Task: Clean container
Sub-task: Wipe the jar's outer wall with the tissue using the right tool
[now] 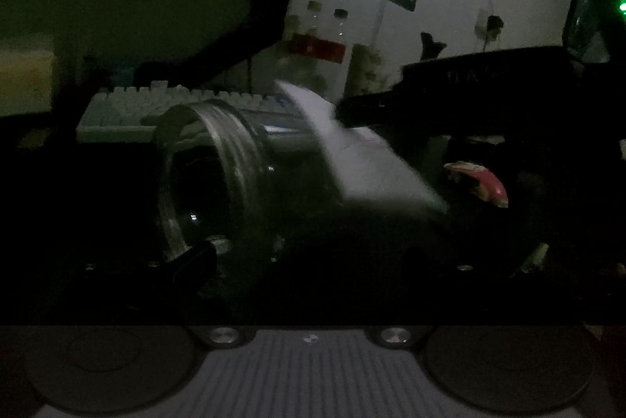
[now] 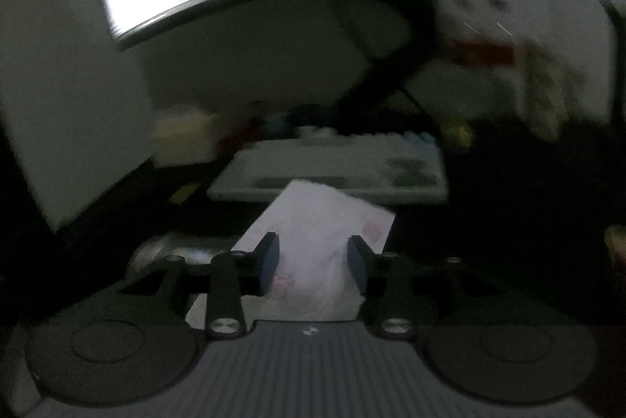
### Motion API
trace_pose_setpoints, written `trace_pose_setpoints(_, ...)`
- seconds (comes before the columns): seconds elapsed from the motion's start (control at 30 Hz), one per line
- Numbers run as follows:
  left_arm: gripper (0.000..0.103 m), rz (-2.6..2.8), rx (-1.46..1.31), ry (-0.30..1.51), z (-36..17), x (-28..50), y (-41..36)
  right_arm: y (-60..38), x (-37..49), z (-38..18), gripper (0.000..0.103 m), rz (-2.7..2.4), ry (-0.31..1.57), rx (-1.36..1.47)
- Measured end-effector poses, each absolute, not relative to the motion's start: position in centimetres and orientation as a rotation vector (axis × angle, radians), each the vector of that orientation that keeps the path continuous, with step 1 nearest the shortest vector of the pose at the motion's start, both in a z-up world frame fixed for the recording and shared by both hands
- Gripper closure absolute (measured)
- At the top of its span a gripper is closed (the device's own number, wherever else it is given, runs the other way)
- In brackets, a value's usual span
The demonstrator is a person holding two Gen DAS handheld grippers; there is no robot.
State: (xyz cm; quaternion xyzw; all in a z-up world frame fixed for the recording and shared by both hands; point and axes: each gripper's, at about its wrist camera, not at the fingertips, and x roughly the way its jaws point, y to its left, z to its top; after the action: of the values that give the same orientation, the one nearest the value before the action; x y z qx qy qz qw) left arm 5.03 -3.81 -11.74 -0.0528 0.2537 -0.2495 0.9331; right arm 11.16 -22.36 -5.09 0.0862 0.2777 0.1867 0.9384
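so my left gripper is clamped on the clear glass jar lying on its side near the white keyboard, while my right gripper sits half-open around a white paper tissue, pads not clearly pressing it.

Both my tongs point forward and slightly down.
My right gripper stands part open; my left gripper's fingers are lost in dark.
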Motion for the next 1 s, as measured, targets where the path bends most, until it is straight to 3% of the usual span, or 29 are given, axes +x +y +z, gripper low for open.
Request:
trace_pose_setpoints(0.3, 0.000, -0.504, -0.075, 0.521, -11.8, 5.2, -4.3, -16.8, 7.8, -4.6, 0.057, 0.610, 0.497, -0.081)
trace_pose_setpoints(0.33, 0.000, -0.503, -0.070, 0.519, -11.8, 5.1, -4.3, -17.3, 8.1, -4.7, 0.061, 0.607, 0.502, -0.077)
trace_pose_setpoints(0.4, 0.000, -0.502, -0.069, 0.516, -11.8, 5.0, -4.2, -18.4, 8.6, -4.8, 0.088, 0.546, 0.505, -0.083)
trace_pose_setpoints(0.43, 0.000, -0.497, -0.074, 0.515, -11.8, 5.0, -4.1, -19.1, 8.9, -4.8, 0.091, 0.521, 0.516, -0.064)
trace_pose_setpoints(0.6, 0.000, -0.493, -0.107, 0.521, -11.7, 5.3, -3.4, -21.3, 10.4, -4.8, 0.091, 0.503, 0.559, 0.071)
trace_pose_setpoints(0.83, 0.000, -0.504, -0.100, 0.518, -11.7, 5.3, -3.8, -18.7, 8.1, -4.8, 0.094, 0.725, 0.534, 0.036)
trace_pose_setpoints(1.0, 0.000, -0.514, -0.105, 0.516, -11.6, 5.2, -3.5, -20.1, 10.6, -4.7, 0.092, 0.444, 0.531, 0.033)
